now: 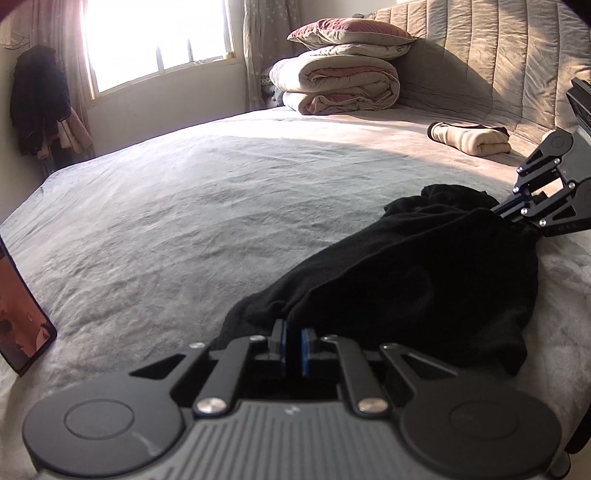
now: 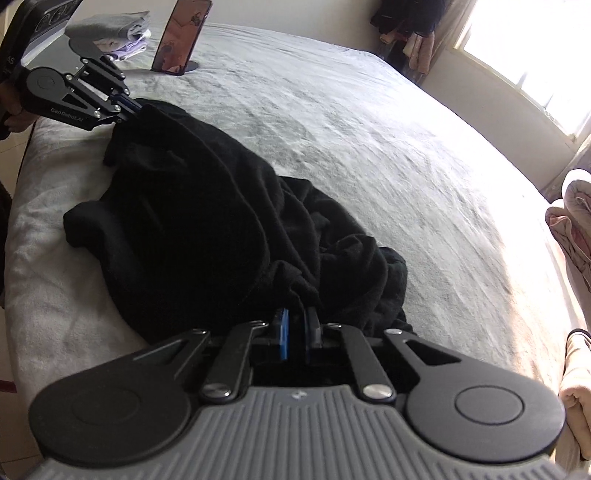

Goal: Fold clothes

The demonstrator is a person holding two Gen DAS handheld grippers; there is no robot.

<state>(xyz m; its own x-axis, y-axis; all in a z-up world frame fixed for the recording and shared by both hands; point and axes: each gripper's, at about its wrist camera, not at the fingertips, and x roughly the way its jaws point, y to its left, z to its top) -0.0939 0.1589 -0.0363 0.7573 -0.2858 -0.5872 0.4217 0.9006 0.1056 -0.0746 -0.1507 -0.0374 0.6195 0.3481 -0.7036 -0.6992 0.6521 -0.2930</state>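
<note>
A black garment (image 1: pixel 406 266) lies bunched along the near edge of the bed (image 1: pixel 184 206), strung between the two grippers. The left gripper (image 1: pixel 293 345) has its blue pads nearly together with a fold of the dark cloth pinched between them; the right gripper (image 2: pixel 297 334) is likewise closed down on the cloth at the other end. Each grip appears to be at an end of the garment, which I judge is meant to let the person lift and spread it flat (what part of the garment each end is, the crumpled black fabric does not show). The middle sags in loose folds onto the sheet, so it is not under tension.

A folded cream garment (image 1: pixel 471 138) sits near the headboard edge, and a small folded pile (image 2: pixel 110 33) lies near a far corner beside a phone (image 2: pixel 181 37) on its stand, probably set apart so the centre stays free for spreading.
</note>
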